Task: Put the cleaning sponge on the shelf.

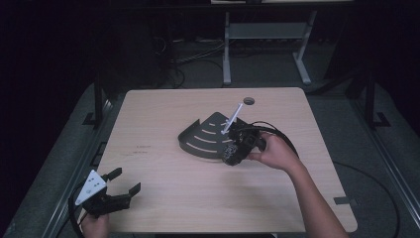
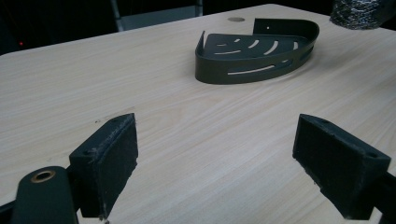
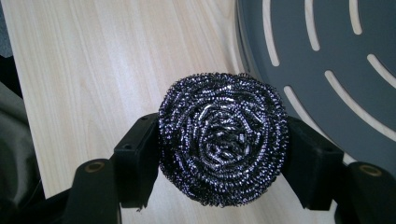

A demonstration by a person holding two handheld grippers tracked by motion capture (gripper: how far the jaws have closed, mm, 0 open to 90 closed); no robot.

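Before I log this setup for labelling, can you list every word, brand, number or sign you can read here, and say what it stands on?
No text can be read.
Table: a faint dark mark near its left side, too small and blurred to tell whether it is writing.
Slotted corner tray: plain, no label.
Steel scourer, held in the right gripper: no tag.

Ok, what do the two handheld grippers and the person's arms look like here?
Both grippers are black with two blocky jaws faced in dark, rough pads. The left gripper carries a grey three-cornered plate on top and a black cable trails below it. The right gripper has a thin white rod sticking up and looping black cables behind. The forearms are bare, with no sleeves in sight.
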